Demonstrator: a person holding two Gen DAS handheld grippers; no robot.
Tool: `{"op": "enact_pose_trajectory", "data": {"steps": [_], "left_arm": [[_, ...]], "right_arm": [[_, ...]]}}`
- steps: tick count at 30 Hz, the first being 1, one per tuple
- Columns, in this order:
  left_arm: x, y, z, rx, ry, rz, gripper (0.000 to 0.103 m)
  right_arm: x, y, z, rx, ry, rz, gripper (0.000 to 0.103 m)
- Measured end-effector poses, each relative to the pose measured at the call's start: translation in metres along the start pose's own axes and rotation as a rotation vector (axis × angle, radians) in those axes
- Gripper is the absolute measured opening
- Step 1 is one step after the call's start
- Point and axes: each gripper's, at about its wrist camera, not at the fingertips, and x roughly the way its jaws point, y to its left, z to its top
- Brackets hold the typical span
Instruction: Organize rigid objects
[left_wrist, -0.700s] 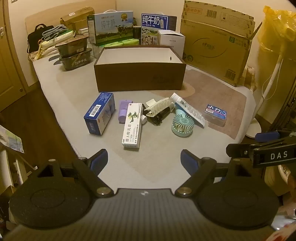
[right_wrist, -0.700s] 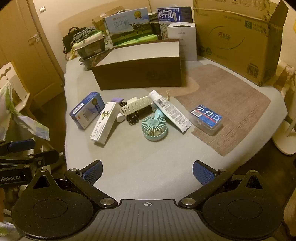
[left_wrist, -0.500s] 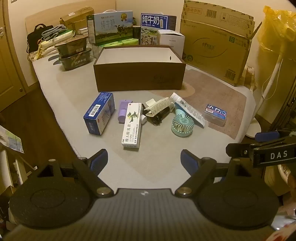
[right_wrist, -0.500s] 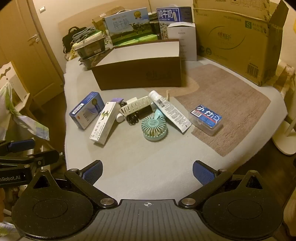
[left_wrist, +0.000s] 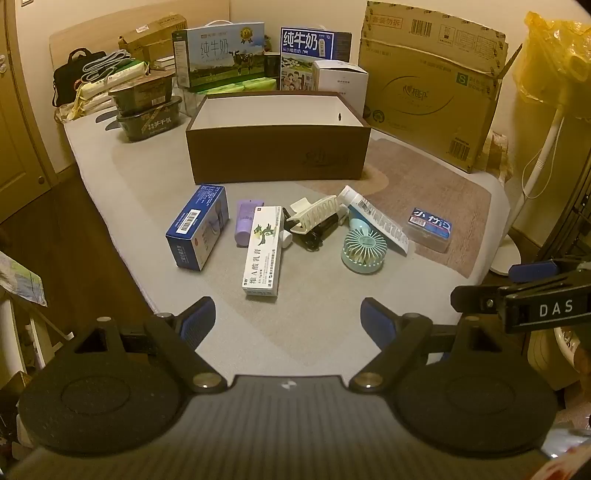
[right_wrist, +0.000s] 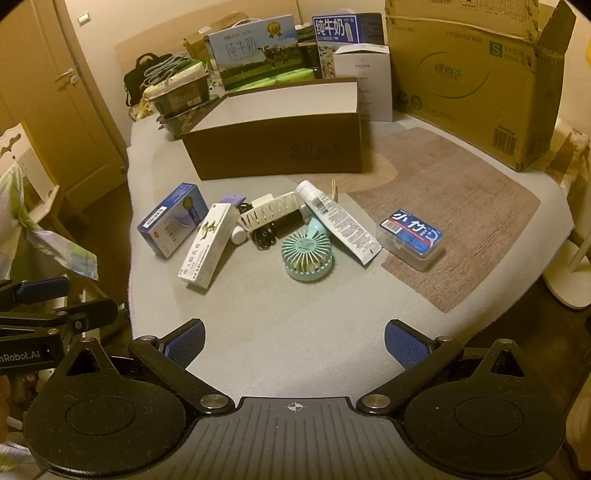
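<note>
The brown box (left_wrist: 277, 155), upper centre of the frame, looks empty; the blue carton (left_wrist: 197, 227), white carton (left_wrist: 263, 251), mint fan (left_wrist: 364, 245), tube (left_wrist: 376, 219) and clear case (left_wrist: 430, 229) all lie on the counter (left_wrist: 314, 314) below it, so sorting seems unstarted; left gripper (left_wrist: 288, 321) and right gripper (right_wrist: 294, 343) hang at the bottom, jaws apart, empty.

I see a grey padded surface (left_wrist: 325, 332) with a brown mat (right_wrist: 461, 206) on its right part. On the grey part lie a blue carton (left_wrist: 195, 225), a white carton (left_wrist: 263, 251), a mint fan (left_wrist: 364, 249) and an open brown box (left_wrist: 277, 155). A clear blue-label case (right_wrist: 410, 236) lies on the mat.
</note>
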Motion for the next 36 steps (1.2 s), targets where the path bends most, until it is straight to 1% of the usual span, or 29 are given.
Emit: {"op": "enact_pose_trajectory", "data": {"steps": [36], "left_arm": [[0.0001, 0.0002, 0.0, -0.001, -0.003, 0.0, 0.085]], "right_arm": [[0.0014, -0.0016, 0.0005, 0.0, 0.0, 0.0, 0.103]]}}
